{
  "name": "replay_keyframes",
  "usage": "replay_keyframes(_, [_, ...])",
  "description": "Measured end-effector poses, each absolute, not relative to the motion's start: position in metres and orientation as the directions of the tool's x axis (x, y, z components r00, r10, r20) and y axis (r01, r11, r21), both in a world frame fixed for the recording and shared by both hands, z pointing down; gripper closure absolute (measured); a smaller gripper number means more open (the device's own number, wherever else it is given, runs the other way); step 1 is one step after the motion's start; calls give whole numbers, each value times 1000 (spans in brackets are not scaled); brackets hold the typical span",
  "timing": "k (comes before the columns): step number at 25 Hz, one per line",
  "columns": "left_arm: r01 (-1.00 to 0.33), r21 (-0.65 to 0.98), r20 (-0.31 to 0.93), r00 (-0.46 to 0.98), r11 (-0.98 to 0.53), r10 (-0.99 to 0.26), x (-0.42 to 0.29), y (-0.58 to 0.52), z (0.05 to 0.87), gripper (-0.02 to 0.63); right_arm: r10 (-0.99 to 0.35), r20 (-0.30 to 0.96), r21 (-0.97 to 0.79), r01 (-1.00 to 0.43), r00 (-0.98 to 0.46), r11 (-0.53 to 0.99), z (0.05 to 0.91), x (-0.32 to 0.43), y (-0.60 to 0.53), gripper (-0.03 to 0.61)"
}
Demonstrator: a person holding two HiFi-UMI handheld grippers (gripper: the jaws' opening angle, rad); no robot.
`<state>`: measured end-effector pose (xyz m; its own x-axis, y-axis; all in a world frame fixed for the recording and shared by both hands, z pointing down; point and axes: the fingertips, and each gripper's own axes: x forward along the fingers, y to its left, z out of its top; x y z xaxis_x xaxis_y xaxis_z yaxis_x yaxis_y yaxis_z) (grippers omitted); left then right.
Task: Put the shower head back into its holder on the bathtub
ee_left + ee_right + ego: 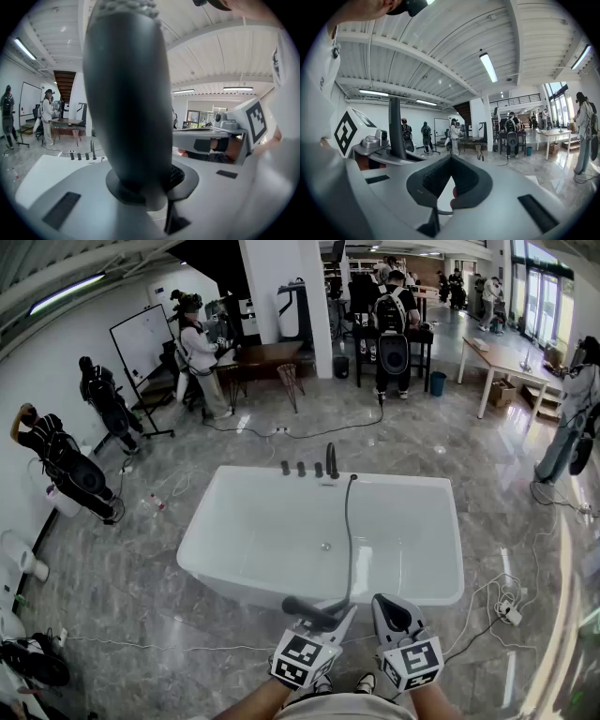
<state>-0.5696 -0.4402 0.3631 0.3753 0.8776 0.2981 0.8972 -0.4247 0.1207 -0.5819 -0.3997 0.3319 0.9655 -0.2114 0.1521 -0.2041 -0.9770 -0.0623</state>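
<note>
While you are clamping the left gripper [154, 187] on the shower head [126, 93], its pads are pressing the dark body from both sides, so the jaws are standing partly apart around it. In the head view the head's long axis is running crosswise to the jaws and sticking out to that gripper's left, just over the near rim of the bathtub [234, 579].

Just to its right, you are carrying the right gripper [450, 187] with its jaws together and nothing in them.

From the shower head the hose [349, 540] is trailing ahead of the left gripper, across the basin, to the far rim. There, almost straight ahead of that gripper and well apart from it, a row of dark fittings [300, 468] is standing, with a taller post [331, 460] at its right end. I am judging the holder to be there, though it is too small to tell.

So the coming move is looking like a long reach forward over the tub with the left hand, the only loaded one, with the handle being turned to suit the holder.
</note>
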Motion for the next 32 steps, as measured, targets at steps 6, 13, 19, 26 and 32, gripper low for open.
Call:
replay_keyframes(6, [899,121,294,373,-421,880,-573,-432,365,563,-215,159,-63,-208,964,-976,335,-584,-394,565])
replay_keyframes(13, [901,117,295,371,-418,881,-576,-430,370,563,-237,162,-87,-225,958,-970,342,-587,-394,565])
replay_keyframes(19, [903,116,295,367,-414,882,-575,-428,363,563,-243,128,-125,-227,962,-966,333,-590,-393,565])
replay_keyframes(26, [915,111,295,342,-387,893,-584,-416,363,563,-250,110,-113,-238,962,-965,326,-593,-392,565])
replay_keyframes(32, [926,110,287,318,-361,904,-593,-403,359,563,-230,105,-106,-220,967,-970,323,-601,-382,565])
